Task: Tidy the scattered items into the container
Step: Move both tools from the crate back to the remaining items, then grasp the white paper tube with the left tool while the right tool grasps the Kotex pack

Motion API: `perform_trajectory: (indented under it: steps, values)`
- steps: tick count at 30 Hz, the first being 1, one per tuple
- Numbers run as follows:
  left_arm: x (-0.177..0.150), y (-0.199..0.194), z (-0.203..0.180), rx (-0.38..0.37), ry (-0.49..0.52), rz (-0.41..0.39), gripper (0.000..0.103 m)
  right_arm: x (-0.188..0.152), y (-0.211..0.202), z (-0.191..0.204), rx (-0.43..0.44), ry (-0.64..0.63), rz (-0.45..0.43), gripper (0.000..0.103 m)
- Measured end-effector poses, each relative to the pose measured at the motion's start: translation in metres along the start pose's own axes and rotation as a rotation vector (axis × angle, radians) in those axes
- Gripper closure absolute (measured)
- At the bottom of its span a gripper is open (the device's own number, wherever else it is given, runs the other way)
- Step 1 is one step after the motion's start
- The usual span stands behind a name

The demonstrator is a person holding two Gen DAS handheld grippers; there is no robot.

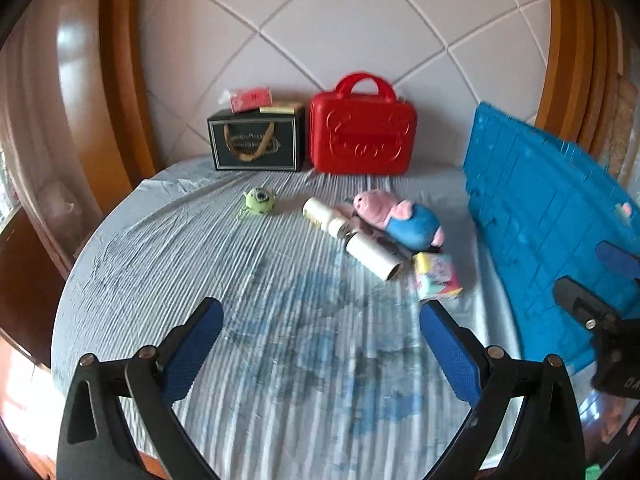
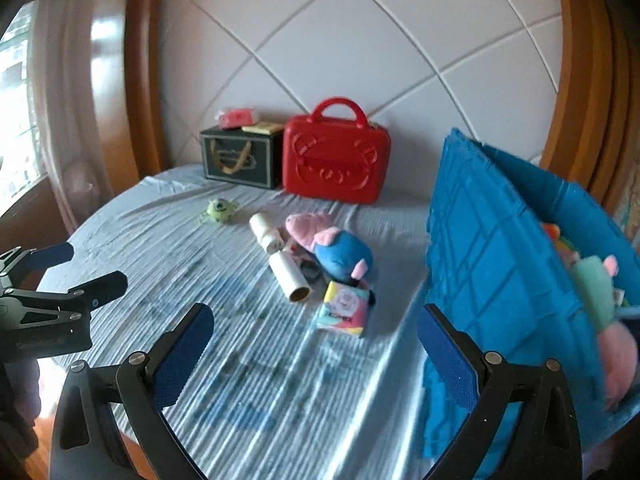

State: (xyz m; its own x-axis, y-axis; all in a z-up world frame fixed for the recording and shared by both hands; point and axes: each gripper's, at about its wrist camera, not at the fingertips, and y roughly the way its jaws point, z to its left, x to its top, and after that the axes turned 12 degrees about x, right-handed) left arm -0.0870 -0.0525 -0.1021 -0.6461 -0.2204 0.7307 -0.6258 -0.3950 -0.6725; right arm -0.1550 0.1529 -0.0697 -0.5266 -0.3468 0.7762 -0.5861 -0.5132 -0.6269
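left tongs: wide, holding nothing
right tongs: wide, empty
tissue pack: just ahead of right tongs
risk: roll beside it prob rolls if bumped

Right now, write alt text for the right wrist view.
The open right hand-held gripper hovers over a striped bedsheet strewn with a pig plush, white tube, tissue pack and green monster toy. A blue crate holding toys stands at right.
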Motion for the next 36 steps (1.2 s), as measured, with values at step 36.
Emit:
perform_trajectory:
  steps: [36]
  values:
    - [0.023,0.288,-0.17,-0.121,0.183,0.228,0.011,-0.078,0.226,-0.115,-0.125,0.328,0.217,0.0]
